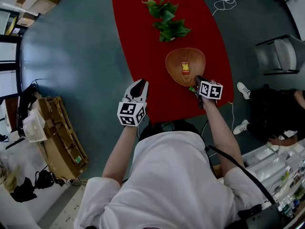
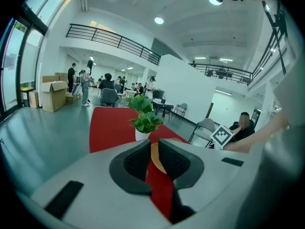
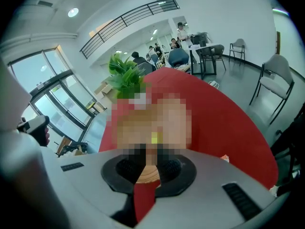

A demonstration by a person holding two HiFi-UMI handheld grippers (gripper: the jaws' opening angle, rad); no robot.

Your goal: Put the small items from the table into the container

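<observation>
Our right gripper (image 1: 197, 81) hangs at the wooden bowl's (image 1: 196, 57) near rim, jaws a narrow slit apart. A small green item (image 1: 192, 88) sits just beside them, and we cannot tell if it is gripped. A red-and-yellow item (image 1: 185, 67) lies in the bowl. Our left gripper (image 1: 141, 84) hovers slightly open and empty over the red table (image 1: 136, 37).

My left gripper (image 1: 141, 83) pointed forward and slightly down at the end of my bare left arm (image 1: 119, 151). Its jaws were apart, with nothing between them. My right gripper (image 1: 197, 79) tilted more steeply down from my outstretched right arm (image 1: 221, 128). Its jaws showed only a narrow gap, and their tips were blurred over.
</observation>
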